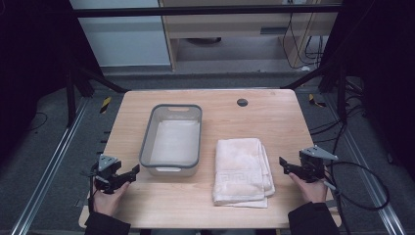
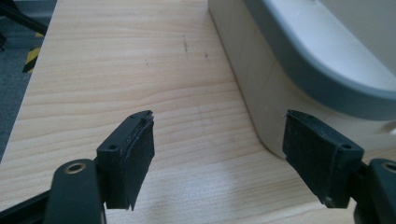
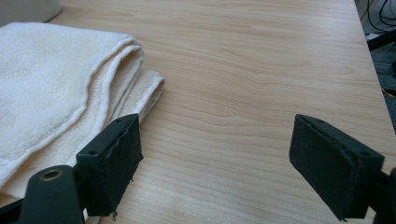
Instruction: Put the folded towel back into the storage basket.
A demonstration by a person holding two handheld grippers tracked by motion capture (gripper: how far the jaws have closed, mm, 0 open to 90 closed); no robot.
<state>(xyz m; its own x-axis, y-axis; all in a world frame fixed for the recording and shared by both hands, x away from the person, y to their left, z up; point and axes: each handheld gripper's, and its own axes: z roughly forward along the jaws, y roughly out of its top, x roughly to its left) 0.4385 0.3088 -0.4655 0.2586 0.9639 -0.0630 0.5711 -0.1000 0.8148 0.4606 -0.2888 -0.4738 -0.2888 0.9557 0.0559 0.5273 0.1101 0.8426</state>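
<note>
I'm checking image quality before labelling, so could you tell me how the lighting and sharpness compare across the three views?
High view: dark surroundings, table evenly lit, slightly soft. Left gripper view: bin and wood grain fairly sharp, no glare. Right gripper view: towel bright yet textured, jaws sharp.

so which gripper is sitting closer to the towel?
The right gripper: it sits just off the folded towel's right edge. The left gripper is beside the grey-rimmed bin, which lies between it and the towel.
</note>
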